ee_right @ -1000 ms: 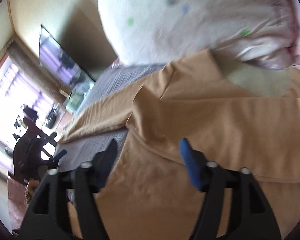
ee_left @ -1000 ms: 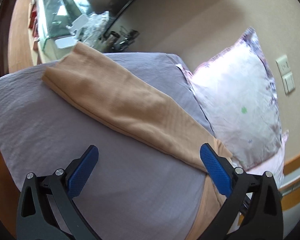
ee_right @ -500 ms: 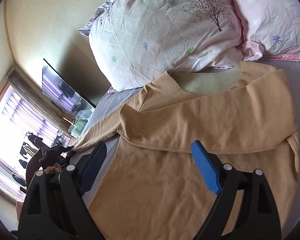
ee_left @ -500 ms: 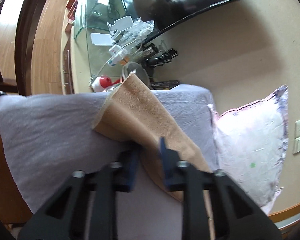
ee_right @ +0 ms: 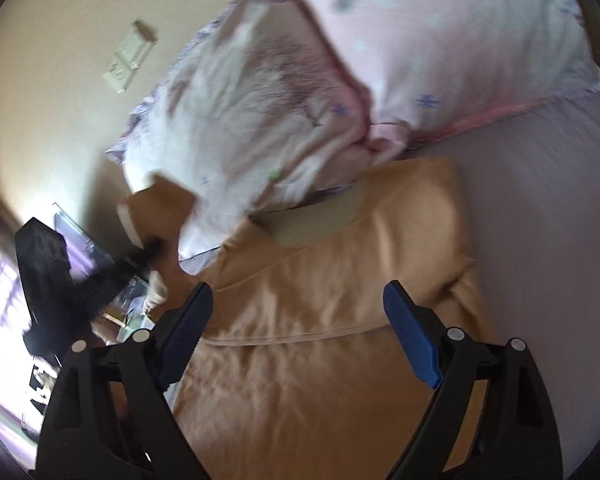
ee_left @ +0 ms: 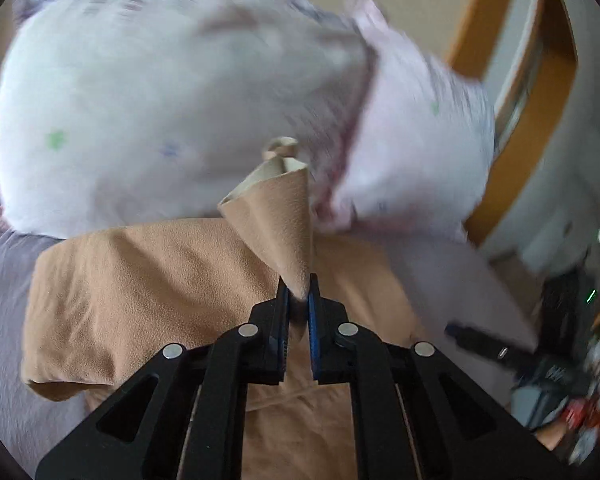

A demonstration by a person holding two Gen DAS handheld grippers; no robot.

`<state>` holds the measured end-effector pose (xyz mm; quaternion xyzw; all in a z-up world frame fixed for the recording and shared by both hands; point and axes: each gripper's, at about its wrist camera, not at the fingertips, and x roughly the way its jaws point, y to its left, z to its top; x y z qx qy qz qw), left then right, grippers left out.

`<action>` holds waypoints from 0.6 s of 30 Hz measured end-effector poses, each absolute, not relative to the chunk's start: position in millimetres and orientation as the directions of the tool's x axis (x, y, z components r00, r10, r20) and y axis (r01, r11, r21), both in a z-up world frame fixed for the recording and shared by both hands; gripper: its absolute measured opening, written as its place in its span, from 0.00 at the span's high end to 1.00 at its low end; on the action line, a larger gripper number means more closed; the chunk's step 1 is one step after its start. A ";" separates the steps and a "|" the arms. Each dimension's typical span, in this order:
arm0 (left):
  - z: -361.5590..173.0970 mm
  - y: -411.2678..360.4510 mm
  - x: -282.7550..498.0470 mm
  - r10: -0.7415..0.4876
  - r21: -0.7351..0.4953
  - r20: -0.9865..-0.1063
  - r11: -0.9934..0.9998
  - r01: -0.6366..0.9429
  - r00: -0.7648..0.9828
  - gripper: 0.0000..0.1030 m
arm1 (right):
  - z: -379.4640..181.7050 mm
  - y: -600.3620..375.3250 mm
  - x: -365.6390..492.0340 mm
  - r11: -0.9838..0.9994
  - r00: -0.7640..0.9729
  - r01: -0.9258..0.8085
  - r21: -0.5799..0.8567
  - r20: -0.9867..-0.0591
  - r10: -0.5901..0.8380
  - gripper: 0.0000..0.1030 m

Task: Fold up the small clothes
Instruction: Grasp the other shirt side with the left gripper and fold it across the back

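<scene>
A tan long-sleeved shirt lies on the grey bed sheet, its collar toward the pillows. My left gripper is shut on the shirt's left sleeve cuff and holds it lifted above the shirt body. The lifted cuff and the left gripper also show at the left of the right wrist view. My right gripper is open and empty, hovering over the shirt's chest. The other sleeve lies folded across the chest.
Two floral pillows lean on the beige wall behind the shirt, also in the left wrist view. A wall socket is above them. A wooden frame stands at the right. A TV and bright window are at the far left.
My left gripper closed on the sleeve cuff and carried it from the bed's far edge toward the shirt body and pillows. My right gripper rose slightly and stayed open above the chest.
</scene>
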<state>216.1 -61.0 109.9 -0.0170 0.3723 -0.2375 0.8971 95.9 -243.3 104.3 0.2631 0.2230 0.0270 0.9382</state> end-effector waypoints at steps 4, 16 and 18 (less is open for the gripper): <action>42.0 -147.0 196.9 -0.302 0.039 -0.803 0.833 0.551 0.513 0.90 | 90.3 -274.8 98.6 0.818 0.876 0.131 0.560 -0.451 0.169 0.17; 93.1 -19.9 178.4 -0.176 0.125 -0.656 0.933 0.336 0.734 0.14 | 55.5 -273.7 185.2 0.857 0.732 0.203 0.473 -0.655 0.188 0.58; 96.5 7.8 201.2 -0.172 0.043 -0.652 0.964 0.263 0.738 0.14 | 48.6 -270.6 194.7 0.861 0.716 0.216 0.460 -0.674 0.181 0.66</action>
